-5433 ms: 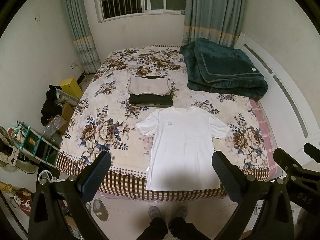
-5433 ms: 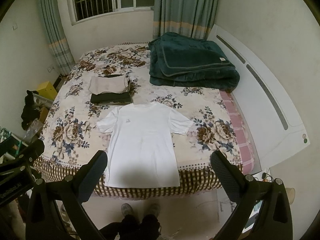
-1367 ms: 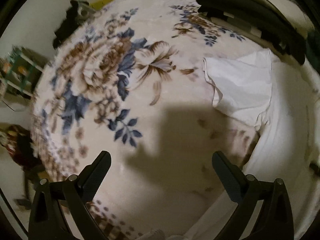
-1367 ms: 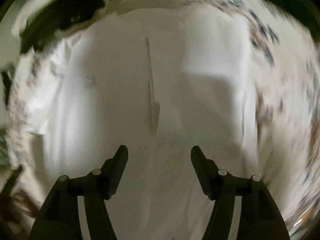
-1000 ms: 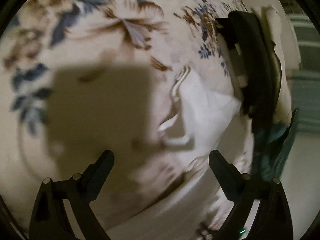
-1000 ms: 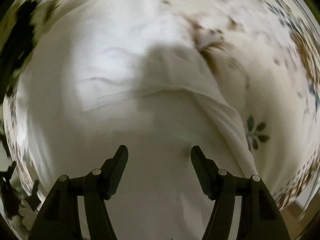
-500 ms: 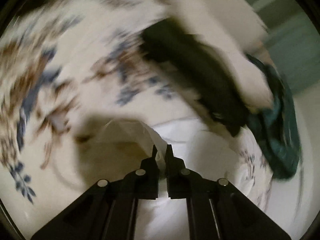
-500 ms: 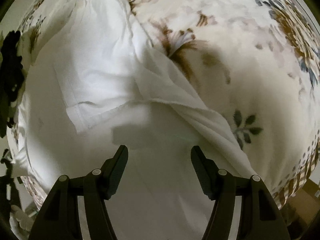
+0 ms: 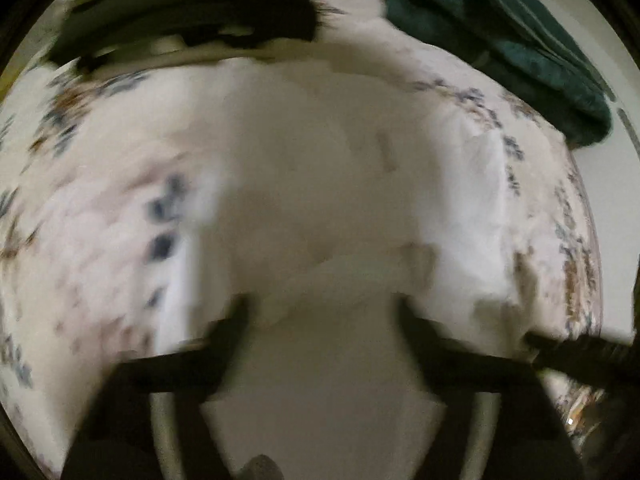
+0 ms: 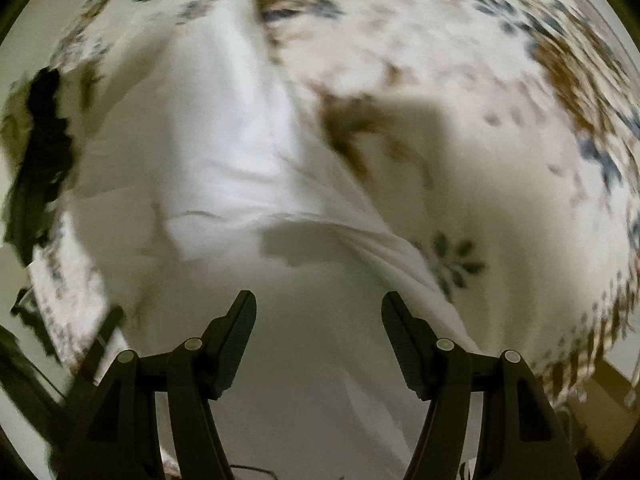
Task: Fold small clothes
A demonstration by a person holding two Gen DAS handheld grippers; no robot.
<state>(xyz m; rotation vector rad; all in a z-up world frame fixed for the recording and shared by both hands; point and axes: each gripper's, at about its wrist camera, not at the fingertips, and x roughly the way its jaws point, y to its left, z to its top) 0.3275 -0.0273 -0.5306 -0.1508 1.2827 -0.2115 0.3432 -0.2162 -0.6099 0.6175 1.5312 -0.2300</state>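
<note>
1. The left hand-held gripper (image 9: 320, 312) pinched the near sleeve half a second ago; its jaws have just been opening and now stand apart with nothing between them, above the white T-shirt (image 9: 340, 184) on the bed (image 9: 92, 216).
2. That sleeve looks folded inward; the right hand-held gripper (image 10: 319, 312) hovers open over the other sleeve (image 10: 240, 152).
3. Blur hides the folded edge.

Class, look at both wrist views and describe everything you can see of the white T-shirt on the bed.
The white T-shirt is plain, thin, soft-looking cloth lying on the floral bedspread. Its body spreads flat beneath both cameras, lightly creased. In the right wrist view a short sleeve runs up the picture, with a raised fold and a seam crossing below it. Neither open claw grips it. The left wrist view is too blurred for detail.
</note>
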